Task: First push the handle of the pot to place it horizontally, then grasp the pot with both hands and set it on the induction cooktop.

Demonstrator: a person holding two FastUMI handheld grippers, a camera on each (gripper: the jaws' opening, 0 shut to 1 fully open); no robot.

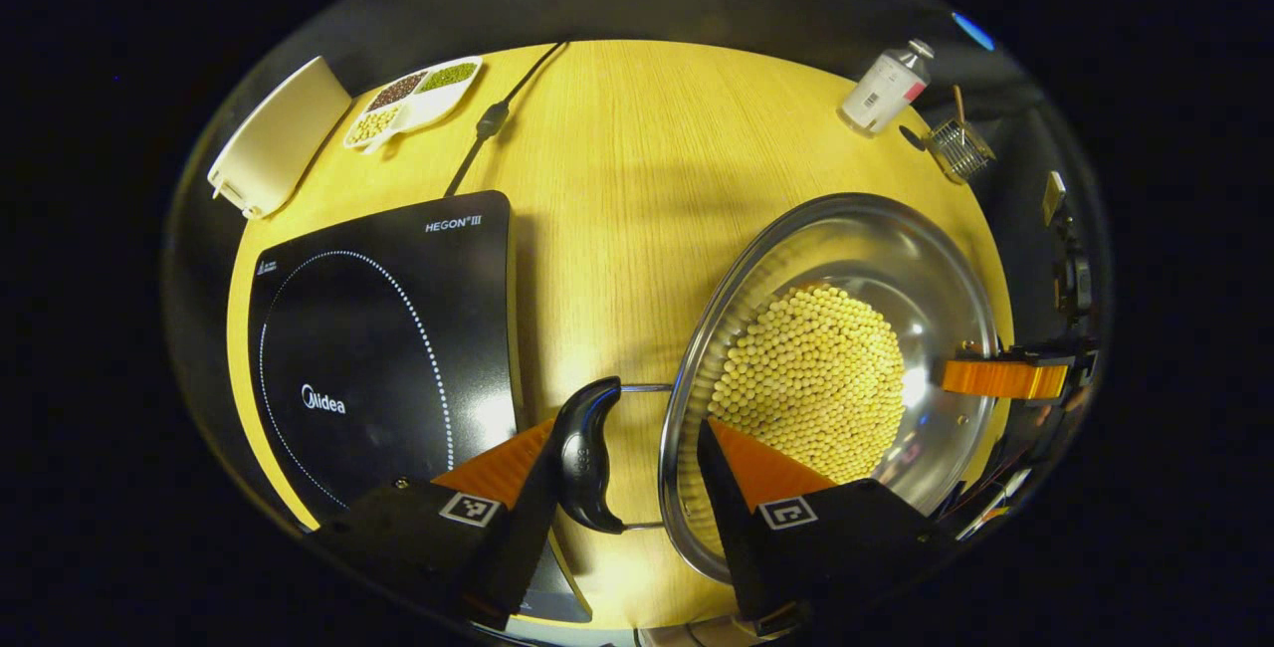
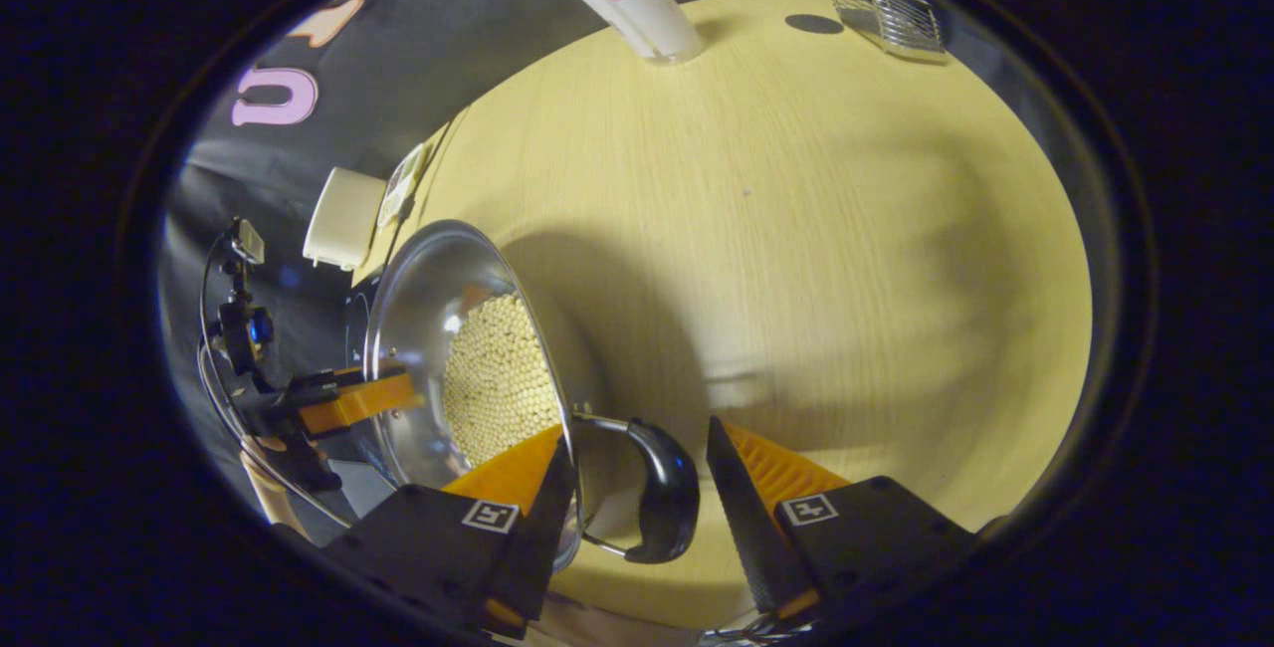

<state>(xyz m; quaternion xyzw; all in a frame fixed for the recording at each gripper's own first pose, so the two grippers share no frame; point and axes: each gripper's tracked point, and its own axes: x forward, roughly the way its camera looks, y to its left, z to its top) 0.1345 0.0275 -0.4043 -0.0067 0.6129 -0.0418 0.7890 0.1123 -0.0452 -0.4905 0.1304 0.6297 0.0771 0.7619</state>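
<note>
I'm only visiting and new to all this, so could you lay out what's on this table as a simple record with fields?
Pot: steel pot holding pale beans
Left claw: open around the pot's near handle
Right claw: open around the other handle
Cooktop: black induction cooktop, beside the pot, nothing on it
Back of table: bottle, wire basket, divided dish

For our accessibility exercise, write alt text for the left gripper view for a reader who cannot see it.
An open left hand-held gripper straddles a steel pot's black handle and near rim; the pot holds pale beans. It sits on a wooden table, right of a black cooktop. Another hand-held gripper reaches the pot's far rim.
</note>
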